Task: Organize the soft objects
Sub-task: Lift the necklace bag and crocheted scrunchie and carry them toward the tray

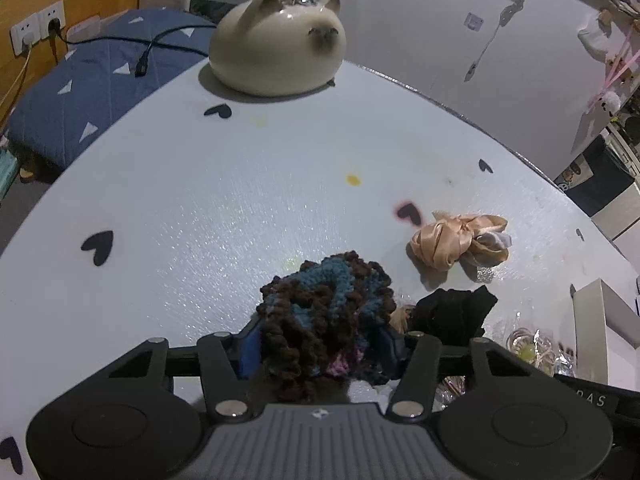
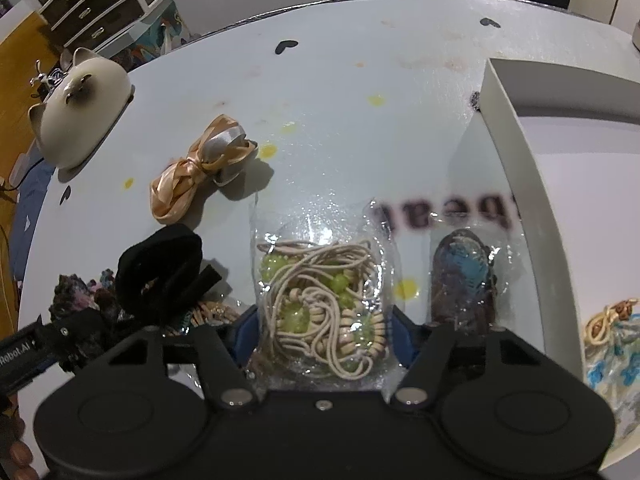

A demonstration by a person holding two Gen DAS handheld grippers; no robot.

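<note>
My left gripper [image 1: 318, 346] is shut on a brown, teal and pink crocheted scrunchie [image 1: 324, 308], held just above the white table [image 1: 180, 200]. My right gripper [image 2: 322, 338] is shut on a clear plastic bag of beige cords and green beads [image 2: 320, 300]. A peach satin scrunchie [image 1: 452, 242] lies on the table to the right; it also shows in the right wrist view [image 2: 200, 168]. A black scrunchie [image 1: 452, 314] lies beside the crocheted one and shows in the right wrist view [image 2: 160, 272] too. Another clear bag with a dark blue-brown hair item [image 2: 464, 280] lies by the box.
A white open box [image 2: 516, 152] stands at the right and holds a bagged accessory [image 2: 612, 344]. A cream cat-shaped ceramic piece [image 1: 276, 46] sits at the table's far edge. A blue bed with cables [image 1: 88, 88] lies beyond the table on the left.
</note>
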